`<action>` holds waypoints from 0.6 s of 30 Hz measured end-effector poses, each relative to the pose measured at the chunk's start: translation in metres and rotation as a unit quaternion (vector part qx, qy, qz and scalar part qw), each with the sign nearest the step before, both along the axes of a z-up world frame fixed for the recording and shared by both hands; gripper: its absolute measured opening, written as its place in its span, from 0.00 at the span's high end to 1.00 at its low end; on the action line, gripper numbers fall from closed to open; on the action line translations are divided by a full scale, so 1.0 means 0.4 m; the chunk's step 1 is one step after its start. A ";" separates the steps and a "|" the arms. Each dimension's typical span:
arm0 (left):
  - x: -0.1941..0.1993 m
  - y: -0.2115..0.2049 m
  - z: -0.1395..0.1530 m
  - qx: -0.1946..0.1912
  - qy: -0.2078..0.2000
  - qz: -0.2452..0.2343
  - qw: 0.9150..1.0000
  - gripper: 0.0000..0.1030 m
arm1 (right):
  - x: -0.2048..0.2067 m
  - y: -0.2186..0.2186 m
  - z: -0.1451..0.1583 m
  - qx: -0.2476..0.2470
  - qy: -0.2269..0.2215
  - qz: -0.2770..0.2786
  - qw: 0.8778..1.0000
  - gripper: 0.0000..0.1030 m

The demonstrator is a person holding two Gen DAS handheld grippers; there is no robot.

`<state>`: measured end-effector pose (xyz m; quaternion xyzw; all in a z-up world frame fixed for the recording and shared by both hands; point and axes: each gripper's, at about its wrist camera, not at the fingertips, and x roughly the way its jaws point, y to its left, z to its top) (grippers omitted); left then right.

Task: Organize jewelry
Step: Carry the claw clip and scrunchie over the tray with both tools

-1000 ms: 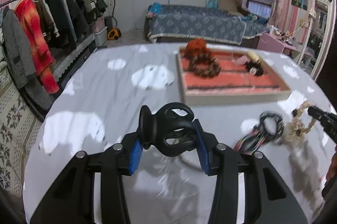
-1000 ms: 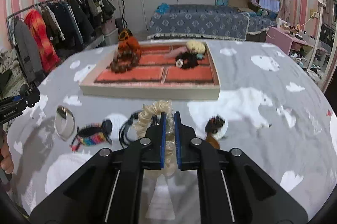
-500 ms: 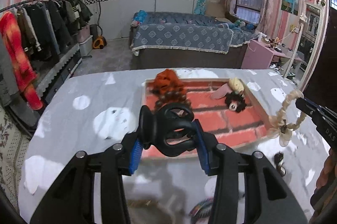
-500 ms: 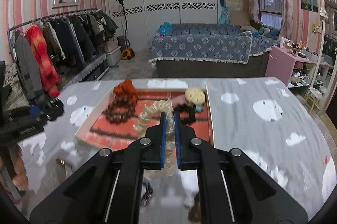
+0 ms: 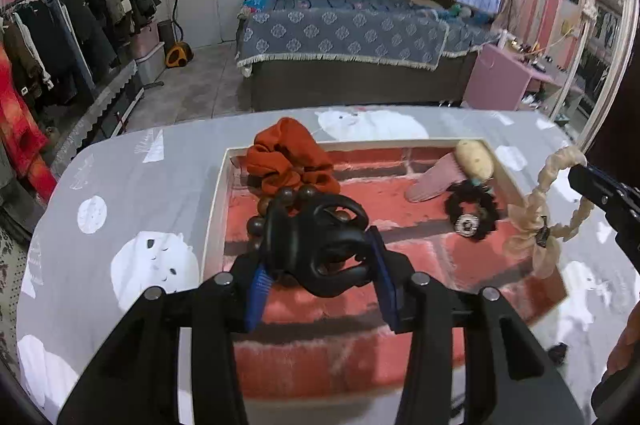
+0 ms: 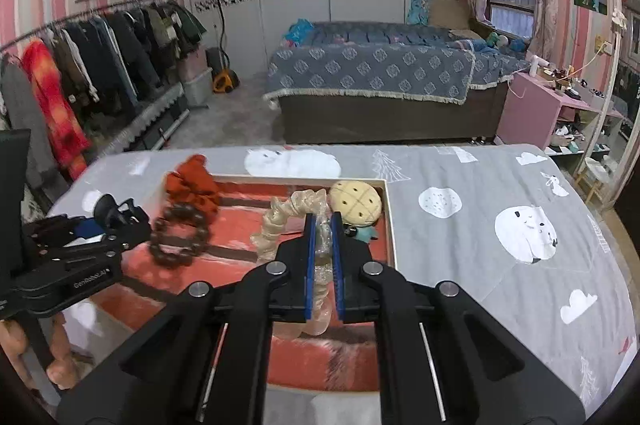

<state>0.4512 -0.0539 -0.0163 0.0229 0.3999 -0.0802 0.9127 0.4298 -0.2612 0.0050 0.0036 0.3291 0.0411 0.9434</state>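
- Tray (image 5: 218, 201) on the counter (image 5: 120, 185), red-lined: orange scrunchie (image 5: 288, 157) and bead bracelet (image 6: 179, 235) left, black hair tie (image 5: 471, 211) and pink clip (image 5: 434, 181) right.
- Left gripper (image 5: 318, 267): jaws part-open, clamping a black claw clip (image 5: 316, 245) lying crosswise above the tray.
- Right gripper (image 6: 322, 261): jaws narrow, pinching a cream braided hair tie (image 6: 280, 225), loop hanging over the tray's right side.

Black tool (image 5: 318, 295), blue pads (image 5: 256, 283), seemingly silver screws.

A cream braided hair tie (image 6: 276, 225) is clamped between the blue pads of the right gripper (image 6: 322, 265) above the red-lined tray (image 6: 390, 221). A brown bead bracelet (image 6: 179, 236), an orange scrunchie (image 6: 192, 185) and a yellow round clip (image 6: 355, 203) are seen in the tray. A black claw clip (image 6: 116, 211) is held by the left gripper (image 6: 96, 225) over the tray's left edge.
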 end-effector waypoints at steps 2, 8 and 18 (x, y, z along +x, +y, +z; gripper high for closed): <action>0.030 -0.005 -0.022 -0.001 0.013 0.000 1.000 0.57 | 0.026 -0.007 -0.025 0.003 0.012 -0.003 1.000 0.92; 0.104 -0.013 -0.059 0.003 0.043 0.004 0.999 0.57 | 0.111 -0.027 -0.090 0.007 0.050 -0.017 0.999 0.92; 0.158 -0.009 -0.127 0.006 0.083 -0.002 0.997 0.57 | 0.184 -0.034 -0.185 -0.006 0.104 -0.019 0.994 0.92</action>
